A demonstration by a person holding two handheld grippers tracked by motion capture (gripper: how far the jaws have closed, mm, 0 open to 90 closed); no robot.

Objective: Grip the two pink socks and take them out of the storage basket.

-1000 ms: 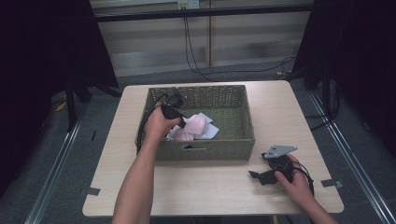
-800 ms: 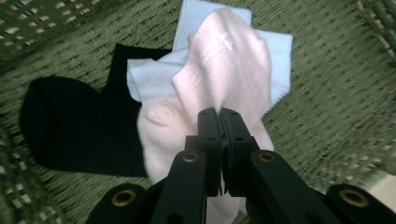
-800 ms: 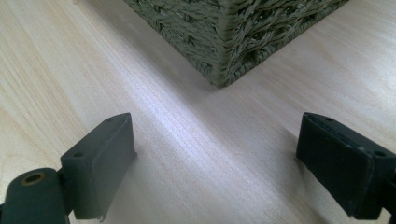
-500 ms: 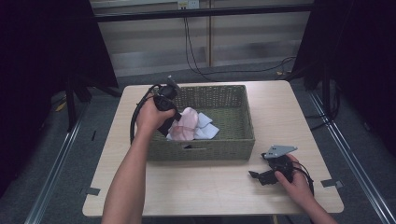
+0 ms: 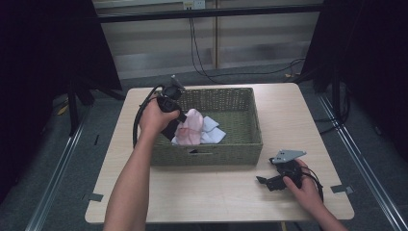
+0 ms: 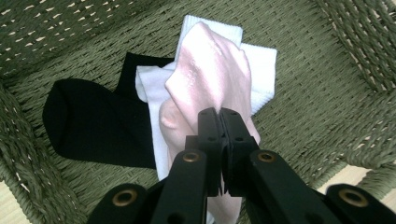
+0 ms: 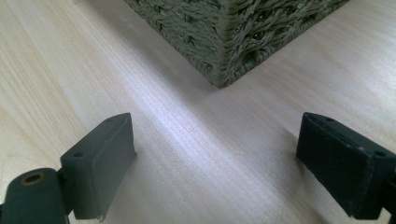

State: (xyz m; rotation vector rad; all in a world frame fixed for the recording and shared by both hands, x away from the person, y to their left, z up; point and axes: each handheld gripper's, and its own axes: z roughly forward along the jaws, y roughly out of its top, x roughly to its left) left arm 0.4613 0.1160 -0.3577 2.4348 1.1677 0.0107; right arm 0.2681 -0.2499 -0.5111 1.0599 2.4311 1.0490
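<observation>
**Over the basket: pink sock pinched, not yet out**

High view: left gripper (image 5: 174,113) over the woven basket (image 5: 240,149), clamped on the pink sock (image 5: 191,127); right gripper (image 5: 269,182) rests on the table (image 5: 202,192), apart from the basket.

Left gripper view: fingers (image 6: 208,135) clenched on pink sock, above the white sock (image 6: 259,70) and black sock (image 6: 88,121) lying inside.

Right gripper view: fingers (image 7: 100,158) spread wide, holding nothing. Probably an unloading job, barely started; all three socks remain in the basket.

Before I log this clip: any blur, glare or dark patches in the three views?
High view: dim, black surroundings, table evenly lit. Left gripper view: sharp on the pink sock; the black sock loses detail. Right gripper view: soft sheen on the wood, basket corner casting a shadow.
</observation>
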